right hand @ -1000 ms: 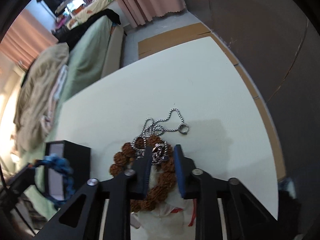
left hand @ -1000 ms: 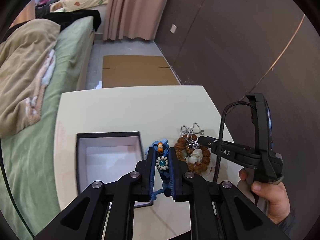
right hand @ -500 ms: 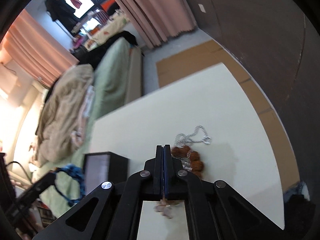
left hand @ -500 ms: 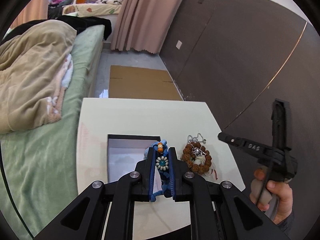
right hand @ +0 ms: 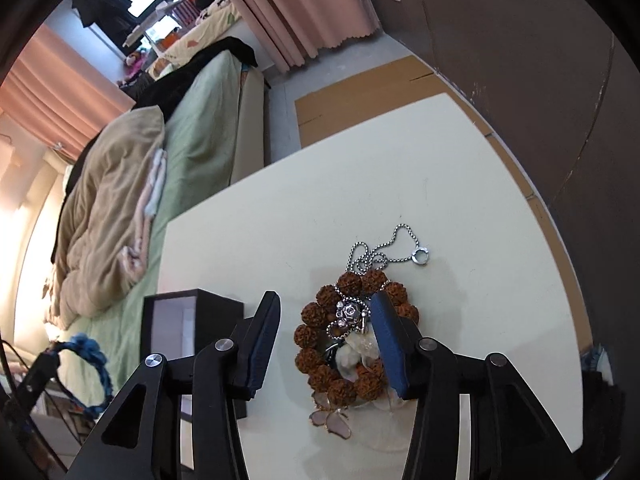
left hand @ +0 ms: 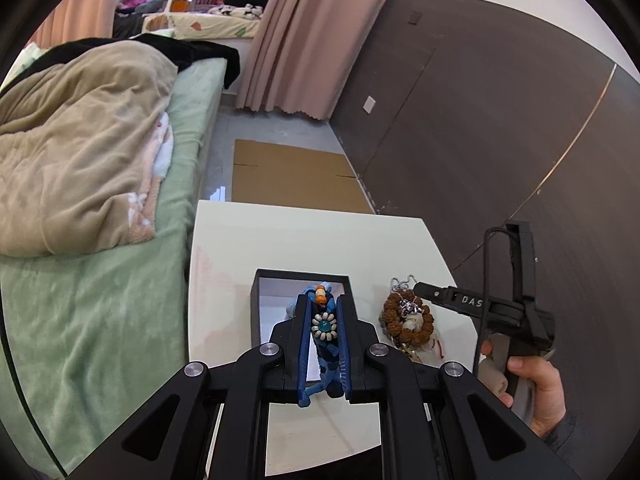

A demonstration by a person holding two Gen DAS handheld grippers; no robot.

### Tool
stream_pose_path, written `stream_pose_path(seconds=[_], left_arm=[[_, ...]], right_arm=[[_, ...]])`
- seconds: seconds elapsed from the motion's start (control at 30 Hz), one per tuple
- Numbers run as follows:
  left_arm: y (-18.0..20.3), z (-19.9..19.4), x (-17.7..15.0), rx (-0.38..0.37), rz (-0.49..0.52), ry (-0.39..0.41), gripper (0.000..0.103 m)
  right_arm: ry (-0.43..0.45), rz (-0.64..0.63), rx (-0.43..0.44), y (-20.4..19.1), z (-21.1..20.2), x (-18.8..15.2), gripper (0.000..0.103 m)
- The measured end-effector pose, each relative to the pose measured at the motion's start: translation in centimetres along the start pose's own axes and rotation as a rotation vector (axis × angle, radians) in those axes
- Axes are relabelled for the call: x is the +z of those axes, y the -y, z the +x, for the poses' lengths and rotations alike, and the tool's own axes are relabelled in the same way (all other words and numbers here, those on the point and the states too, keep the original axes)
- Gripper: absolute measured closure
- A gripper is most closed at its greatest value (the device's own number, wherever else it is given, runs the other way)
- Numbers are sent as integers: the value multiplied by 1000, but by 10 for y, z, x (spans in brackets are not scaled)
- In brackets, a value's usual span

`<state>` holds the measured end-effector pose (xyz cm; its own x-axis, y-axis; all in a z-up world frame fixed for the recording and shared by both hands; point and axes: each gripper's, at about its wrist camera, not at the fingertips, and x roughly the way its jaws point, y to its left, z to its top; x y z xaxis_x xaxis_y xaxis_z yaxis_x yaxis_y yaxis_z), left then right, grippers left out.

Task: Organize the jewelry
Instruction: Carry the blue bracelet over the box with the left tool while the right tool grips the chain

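Observation:
My left gripper (left hand: 324,312) is shut on a blue braided bracelet (left hand: 325,322) with a white bead flower, held above the open black jewelry box (left hand: 256,312). In the right wrist view the bracelet (right hand: 94,354) hangs at the far left beside the box (right hand: 208,312). My right gripper (right hand: 326,316) is open and empty, its jaws astride a pile of jewelry: a brown bead bracelet (right hand: 320,372), a silver chain necklace (right hand: 376,256) with a pendant, and pale pieces beneath. The pile (left hand: 408,318) lies right of the box on the cream table (left hand: 304,240).
A bed with a green sheet (left hand: 80,300) and tan blanket (left hand: 80,140) runs along the table's left side. A dark wall (left hand: 480,140) stands to the right. Flat cardboard (left hand: 288,176) lies on the floor beyond the table.
My right gripper went from shut to wide open and came down over the jewelry pile. My left gripper carried the blue bracelet over the box.

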<state>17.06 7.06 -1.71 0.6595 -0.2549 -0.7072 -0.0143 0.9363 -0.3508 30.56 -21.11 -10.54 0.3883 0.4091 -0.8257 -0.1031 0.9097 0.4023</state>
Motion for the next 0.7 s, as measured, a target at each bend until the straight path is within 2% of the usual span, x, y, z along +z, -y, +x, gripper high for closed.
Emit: stream_pose_path(seconds=[0.1,0.2,0.37,0.5,0.6,0.63,0.7], left_arm=[[-4,3,0,2,-7,-5,90],[-6,4,1,6,-9,-7,90],[-10,9,3,5,-21,-11,90],[-11,12,3,-6,-26,-15,90],[-11,11,2,-10,-24,-14,90],[-10,11,2,-9,-24,-13,90],[-11,10,3,-8,-24,-12,90]], right_arm=[[-11,-26,-41,-2,13,0,55],[-59,-29,-73,3,28,-2,56],[-74,-38,-102,9,32,-6,68],[-70,-10,-73,18,30,-8,71],[-55,53,-14,28,20,-7,74],[-45,66,9,30,17,-7,101],[-30,93,74,32,7,-6,101]])
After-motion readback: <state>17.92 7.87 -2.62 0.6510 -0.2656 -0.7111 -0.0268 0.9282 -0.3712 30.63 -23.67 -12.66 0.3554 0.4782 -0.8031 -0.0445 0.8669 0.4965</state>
